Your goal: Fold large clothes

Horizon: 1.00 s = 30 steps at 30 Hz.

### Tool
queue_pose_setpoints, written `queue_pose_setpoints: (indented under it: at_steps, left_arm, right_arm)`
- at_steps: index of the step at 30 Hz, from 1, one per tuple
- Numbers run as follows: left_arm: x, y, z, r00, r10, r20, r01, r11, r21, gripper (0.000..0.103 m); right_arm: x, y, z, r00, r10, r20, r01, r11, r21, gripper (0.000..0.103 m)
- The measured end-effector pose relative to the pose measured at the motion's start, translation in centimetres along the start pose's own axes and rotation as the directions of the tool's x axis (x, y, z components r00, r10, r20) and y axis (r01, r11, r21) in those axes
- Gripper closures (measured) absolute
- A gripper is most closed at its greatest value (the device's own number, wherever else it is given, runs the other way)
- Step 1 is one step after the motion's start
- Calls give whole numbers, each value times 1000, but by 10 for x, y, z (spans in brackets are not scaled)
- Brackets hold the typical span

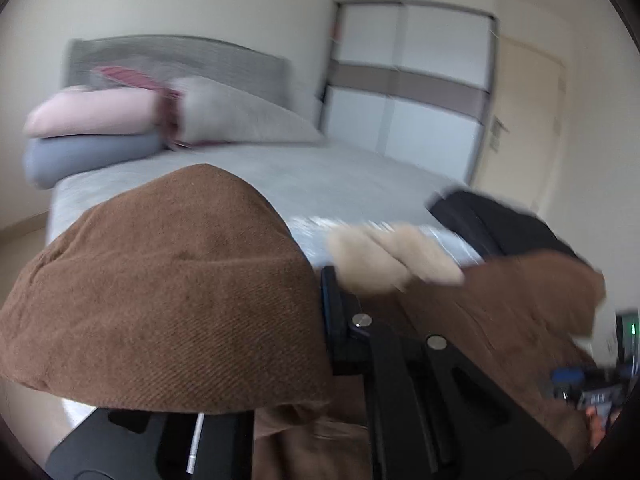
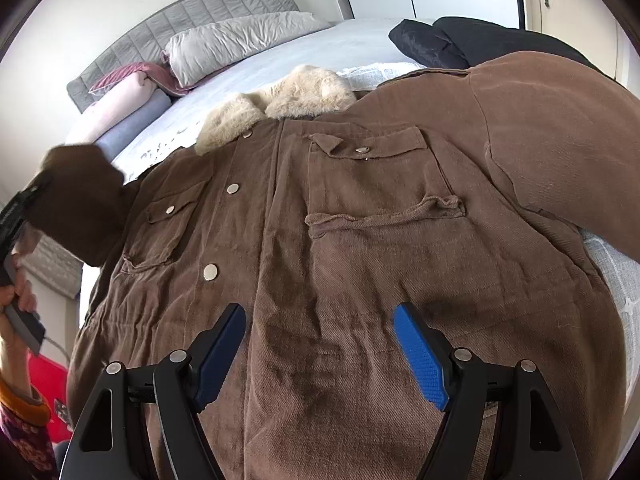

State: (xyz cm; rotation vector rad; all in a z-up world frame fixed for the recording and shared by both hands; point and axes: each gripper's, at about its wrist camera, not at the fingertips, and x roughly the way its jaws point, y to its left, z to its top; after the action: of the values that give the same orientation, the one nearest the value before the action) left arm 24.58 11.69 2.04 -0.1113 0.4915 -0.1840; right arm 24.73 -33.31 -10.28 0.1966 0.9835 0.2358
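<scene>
A brown jacket (image 2: 360,264) with a cream fur collar (image 2: 280,100) is lying front-up across the grey bed (image 2: 320,52), filling most of the right wrist view. The right gripper (image 2: 320,344) is hovering over the jacket's lower front at the bottom centre of the frame, its blue-padded jaws standing wide apart with nothing between them. At the left edge of that view, the left gripper (image 2: 16,216) is gripping the jacket's sleeve cuff (image 2: 80,200), jaws clamped on it. In the left wrist view the cuff is draping over the lower left. Pillows (image 2: 240,40) are sitting at the headboard in the upper left, and a black garment (image 2: 460,40) is lying at the upper right.
</scene>
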Motion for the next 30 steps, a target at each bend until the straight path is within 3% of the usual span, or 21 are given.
queue_pose_setpoints:
  at_steps: [2,3,5,6,7,9,10,12,13,18,21,25,28,30]
  left_arm:
    - [33,-29,-14,990,-70,-125,78,995,63,91]
    - [46,-38,-20,980,-89,-176,105,991,82,84]
    - [85,-61,-47,931,-119,-346,171,977,124,74]
    - [105,-70,-71,890,-111,-443,195,970,149,69]
    - [115,-74,-84,876,-84,-474,188,966,177,69]
    - [107,-75,-89,906,-73,-416,174,962,211,64]
    - [104,-72,-85,902,-84,-423,178,966,188,59]
    - [93,-66,-78,878,-141,-457,212,971,108,40]
    - [83,-63,-75,873,-167,-458,228,970,81,39]
    - [13,-58,-68,883,-197,-426,261,960,97,31]
    - [-16,-34,-53,916,-170,-363,209,975,72,20]
    - [-34,19,-41,944,-148,-294,118,986,-117,17]
    - [-26,47,-46,959,-49,-280,-14,976,-218,15]
    - [-22,61,-50,958,27,-284,-102,963,-251,15]
  right_arm:
    - [0,0,0,1000,0,-2,0,1000,2,25]
    - [0,-1,0,1000,1,-3,-1,1000,4,25]
    - [0,-2,0,1000,2,-5,-2,1000,7,25]
    - [0,-2,1,1000,3,-6,-3,1000,9,25]
    - [-1,-2,1,1000,3,-5,-3,1000,11,25]
    - [-3,-3,2,1000,5,0,-5,1000,14,25]
    - [-4,-3,2,1000,5,1,-5,1000,13,25]
    - [-7,-1,3,1000,7,8,-7,1000,5,25]
    - [-7,0,4,1000,5,10,-5,1000,1,25]
    - [-15,18,11,1000,0,22,1,999,-49,25]
    - [-20,41,16,1000,17,11,-16,995,-97,25]
    - [-21,82,23,1000,-10,-5,9,979,-203,25]
    - [-13,122,30,1000,-18,-18,12,957,-290,25]
    - [1,154,34,999,-28,-31,15,936,-352,25]
